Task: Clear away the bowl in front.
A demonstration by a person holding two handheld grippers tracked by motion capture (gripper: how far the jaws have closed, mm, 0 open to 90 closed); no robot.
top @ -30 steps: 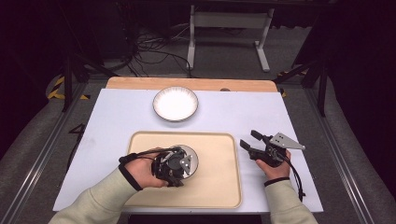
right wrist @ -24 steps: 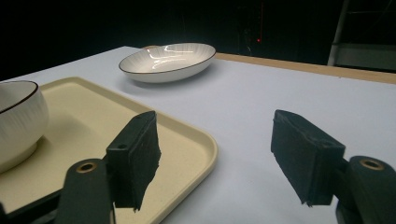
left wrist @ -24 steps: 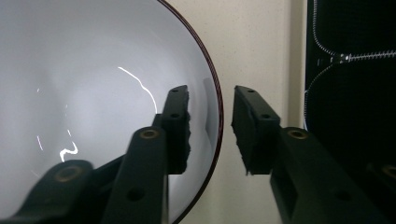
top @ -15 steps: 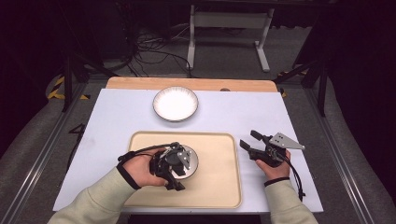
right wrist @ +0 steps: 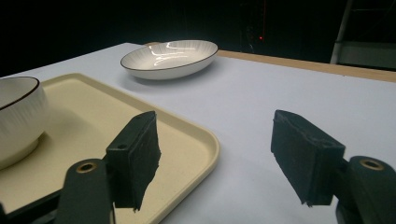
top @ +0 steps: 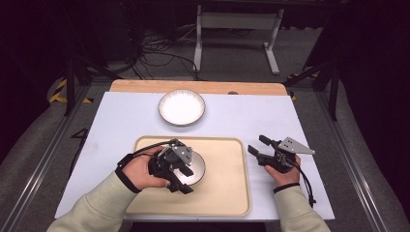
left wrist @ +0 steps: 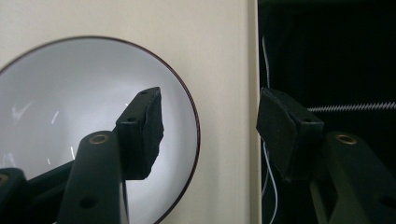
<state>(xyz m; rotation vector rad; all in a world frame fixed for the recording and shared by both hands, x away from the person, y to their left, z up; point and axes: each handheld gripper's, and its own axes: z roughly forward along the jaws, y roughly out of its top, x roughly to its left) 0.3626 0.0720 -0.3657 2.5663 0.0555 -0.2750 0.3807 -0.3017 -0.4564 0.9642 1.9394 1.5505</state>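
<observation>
A white bowl with a dark rim [top: 198, 170] [left wrist: 70, 102] stands on the cream tray [top: 227, 186] [left wrist: 219, 56], left of its middle. My left gripper [top: 180, 180] [left wrist: 210, 130] hangs just above the bowl, pointing down. Its jaws have just been opening and are open now. One pad [left wrist: 142, 128] is over the bowl's inside and the other is outside, with the rim between them untouched. My right gripper [top: 257, 144] [right wrist: 215, 154] rests open on the table right of the tray, nothing between its pads. It looks across at the bowl [right wrist: 18, 121].
A shallow white ribbed plate [top: 182, 107] [right wrist: 168, 56] sits on the white table [top: 121, 125] behind the tray [right wrist: 187, 135]. A wooden strip [top: 193, 87] runs along the far edge. Beyond it lie cables and a metal stand on the dark floor.
The left gripper's jaws have opened off the bowl's rim, and the hand has lifted slightly. The bowl stays on the tray. The right gripper has not moved.
</observation>
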